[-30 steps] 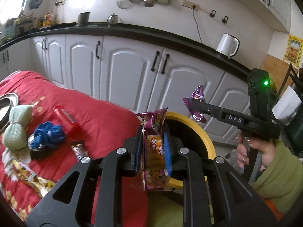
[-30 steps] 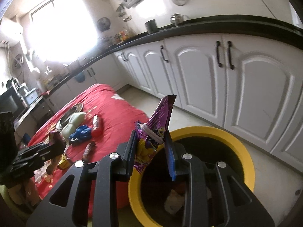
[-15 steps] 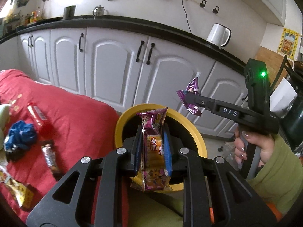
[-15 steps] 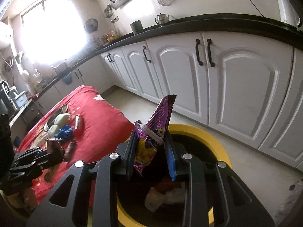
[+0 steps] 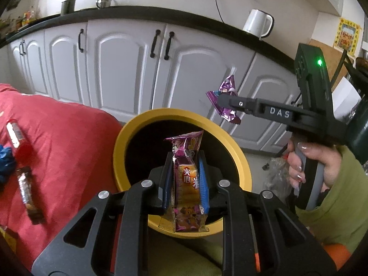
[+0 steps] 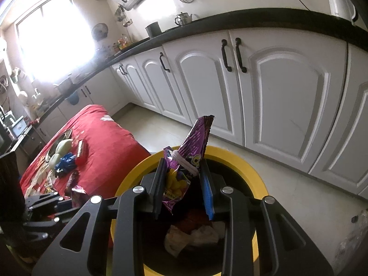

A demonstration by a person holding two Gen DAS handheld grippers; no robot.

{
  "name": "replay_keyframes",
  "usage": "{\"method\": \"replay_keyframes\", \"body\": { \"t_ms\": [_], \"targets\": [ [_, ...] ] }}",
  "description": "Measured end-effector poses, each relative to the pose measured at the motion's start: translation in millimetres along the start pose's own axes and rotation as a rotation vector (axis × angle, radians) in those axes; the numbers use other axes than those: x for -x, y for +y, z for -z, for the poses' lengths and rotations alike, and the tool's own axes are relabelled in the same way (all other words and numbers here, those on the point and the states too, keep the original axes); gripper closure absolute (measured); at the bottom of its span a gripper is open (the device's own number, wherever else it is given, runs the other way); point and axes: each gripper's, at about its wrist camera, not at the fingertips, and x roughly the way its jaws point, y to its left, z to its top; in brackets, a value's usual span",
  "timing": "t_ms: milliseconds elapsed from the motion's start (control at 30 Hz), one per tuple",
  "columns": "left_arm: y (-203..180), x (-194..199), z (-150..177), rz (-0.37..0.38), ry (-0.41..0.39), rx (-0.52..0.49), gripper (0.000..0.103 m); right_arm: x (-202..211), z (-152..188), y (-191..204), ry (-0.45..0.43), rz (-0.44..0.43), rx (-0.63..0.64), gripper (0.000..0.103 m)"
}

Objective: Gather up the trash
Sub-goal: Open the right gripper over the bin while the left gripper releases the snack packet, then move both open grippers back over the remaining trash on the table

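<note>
My left gripper [image 5: 185,179] is shut on a purple and orange snack packet [image 5: 187,181], held upright over the near rim of the yellow-rimmed trash bin [image 5: 119,142]. My right gripper [image 6: 184,184] holds a crumpled purple wrapper [image 6: 191,151] over the bin [image 6: 243,163]; the wrapper hangs against the left jaw with a gap to the right jaw. The right gripper [image 5: 224,100] and its wrapper [image 5: 226,92] also show in the left wrist view, above the bin's far right rim. Crumpled trash [image 6: 195,234] lies inside the bin.
A table with a red cloth [image 5: 64,133] stands left of the bin, with a dark wrapper [image 5: 27,191], a red tube [image 5: 17,138] and a blue cloth [image 6: 66,163] on it. White cabinets [image 5: 128,69] run behind. A white kettle [image 5: 257,24] sits on the counter.
Both grippers have moved from beside the table to over the bin with their wrappers. The right gripper's jaws have widened, leaving a gap beside the purple wrapper.
</note>
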Motion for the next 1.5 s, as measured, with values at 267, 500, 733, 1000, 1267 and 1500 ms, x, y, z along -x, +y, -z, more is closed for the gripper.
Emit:
{"method": "replay_keyframes", "body": {
  "t_ms": [267, 500, 733, 1000, 1267, 1500],
  "targets": [
    [-5, -21, 6, 0.017, 0.043, -0.023, 0.088, -9, 3, -6, 0.028, -0.012, -0.024, 0.072],
    [-8, -30, 13, 0.031, 0.063, -0.030, 0.088, -13, 2, -7, 0.039, -0.028, -0.040, 0.070],
    [-7, -31, 14, 0.034, 0.062, -0.031, 0.067, -13, 2, -8, 0.043, -0.036, -0.051, 0.061],
    [-4, -25, 14, 0.010, 0.049, -0.011, 0.039, -9, 0, -8, 0.023, -0.023, -0.059, 0.049],
    [11, -7, 8, -0.055, 0.003, 0.047, 0.011, 2, -4, -1, -0.021, -0.001, -0.044, 0.030],
    [21, 12, 4, -0.121, -0.039, 0.065, 0.011, 13, -9, 13, -0.063, 0.006, -0.016, 0.021]
  ]
}}
